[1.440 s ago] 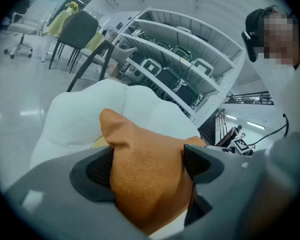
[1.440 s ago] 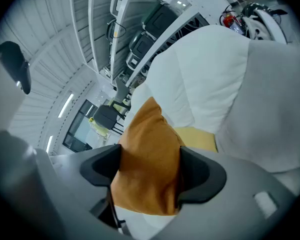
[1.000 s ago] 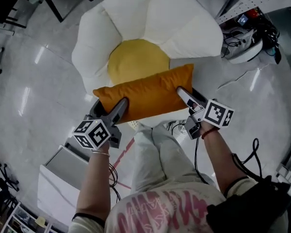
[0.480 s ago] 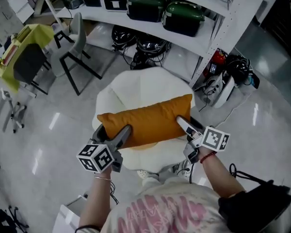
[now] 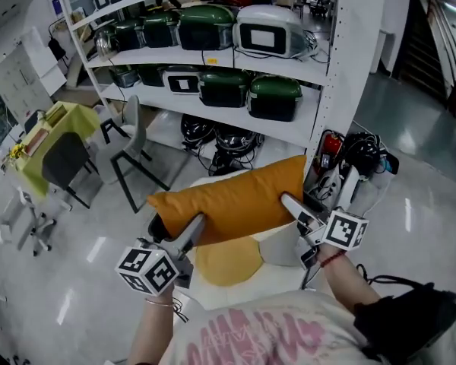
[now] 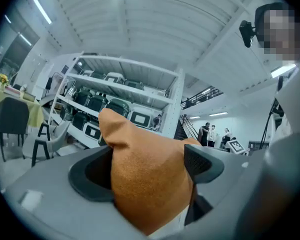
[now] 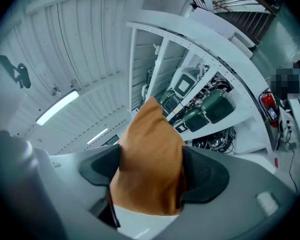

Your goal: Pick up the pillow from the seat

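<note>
Up in front of me, the pillow [image 5: 232, 204] now hangs in the air between my two tongs. A moment ago it was low, just over the white seat [image 5: 283, 243], and I was looking almost straight down on it. Now both my hands have gone up a lot, and I can see the big shelf [image 5: 235, 101] behind the pillow. The seat sits below, and the pillow does not touch it any more. My left tongs [image 5: 175, 233] squeeze one end of the pillow, and my right tongs [image 5: 298, 210] squeeze the other end. Both sets of jaws stand wide because the pillow is fat, but the pads press into the cloth on each side. I think the pick-up is as good as done, and I only need to keep a tight hold.
</note>
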Available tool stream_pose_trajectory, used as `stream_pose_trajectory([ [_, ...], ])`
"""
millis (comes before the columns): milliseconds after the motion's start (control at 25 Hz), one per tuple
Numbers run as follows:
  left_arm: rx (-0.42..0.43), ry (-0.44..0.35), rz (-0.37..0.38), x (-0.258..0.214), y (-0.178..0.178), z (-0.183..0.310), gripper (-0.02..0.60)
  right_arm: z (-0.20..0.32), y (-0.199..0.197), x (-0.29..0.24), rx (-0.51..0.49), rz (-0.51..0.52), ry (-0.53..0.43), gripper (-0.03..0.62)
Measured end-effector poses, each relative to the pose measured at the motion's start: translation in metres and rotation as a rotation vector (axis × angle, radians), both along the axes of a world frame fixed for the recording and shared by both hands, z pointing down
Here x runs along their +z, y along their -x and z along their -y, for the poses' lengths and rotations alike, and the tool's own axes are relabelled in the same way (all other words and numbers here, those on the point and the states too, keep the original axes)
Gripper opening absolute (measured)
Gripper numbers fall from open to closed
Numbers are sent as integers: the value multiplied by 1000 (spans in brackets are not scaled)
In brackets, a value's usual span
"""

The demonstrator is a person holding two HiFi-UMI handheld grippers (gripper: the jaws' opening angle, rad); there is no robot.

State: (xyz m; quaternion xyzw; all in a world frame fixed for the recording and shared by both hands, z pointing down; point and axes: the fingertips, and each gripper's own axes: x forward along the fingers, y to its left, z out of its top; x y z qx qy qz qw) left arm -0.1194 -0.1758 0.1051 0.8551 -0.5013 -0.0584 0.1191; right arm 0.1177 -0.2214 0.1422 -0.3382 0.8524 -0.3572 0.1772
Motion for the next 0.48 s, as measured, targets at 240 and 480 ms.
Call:
stream_pose_trajectory([
  [240, -35, -146, 36, -50, 6, -31, 442, -11, 6, -54, -17, -36, -161, 392],
  [480, -75, -197, 37, -70, 18, -65, 443, -33, 21, -83, -76, -60, -248, 400],
])
